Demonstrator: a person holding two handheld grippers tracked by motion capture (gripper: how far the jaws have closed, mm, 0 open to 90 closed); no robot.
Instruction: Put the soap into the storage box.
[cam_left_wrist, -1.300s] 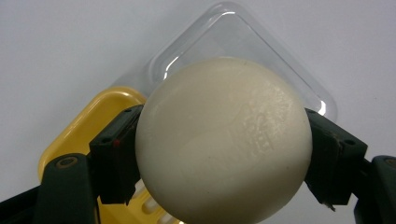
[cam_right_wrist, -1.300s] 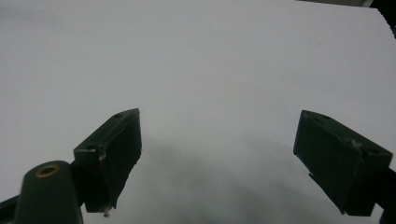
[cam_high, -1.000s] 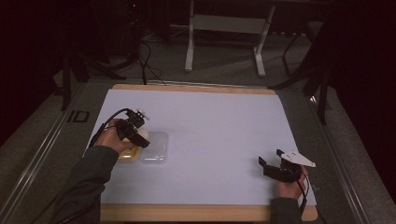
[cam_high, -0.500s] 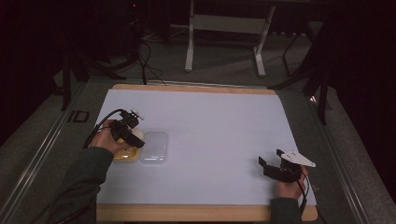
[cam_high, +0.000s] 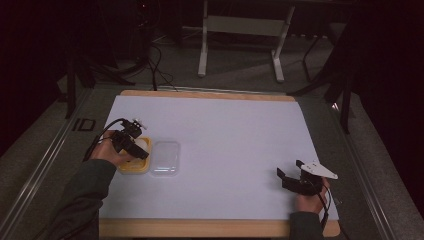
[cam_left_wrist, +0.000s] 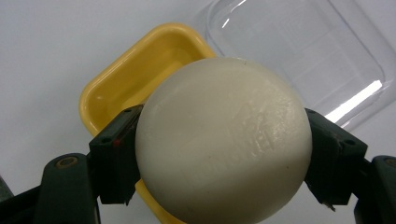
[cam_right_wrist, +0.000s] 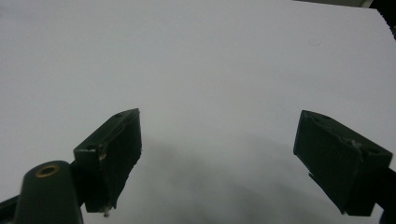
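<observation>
— Leftward is where the left gripper (cam_high: 142, 152) has shifted since a second ago; it was over the clear lid (cam_high: 165, 157) and now hangs above the yellow tray (cam_high: 131, 167).

— What does it carry?

— A white ball (cam_left_wrist: 224, 140). Both jaws press on its sides, so the grip is firm. The ball sits above the tray's open cavity, not yet inside it.

— And the lid?

— Flat on the white table (cam_high: 225, 130), just beside the tray.

— Right gripper (cam_high: 287, 181)?

— Unmoved near the table's front right corner, jaws spread wide, nothing between them.

— Meaning?

— Judging by position, the ball is lined up for lowering into the tray. Release would follow; the lid probably goes on afterwards.
</observation>
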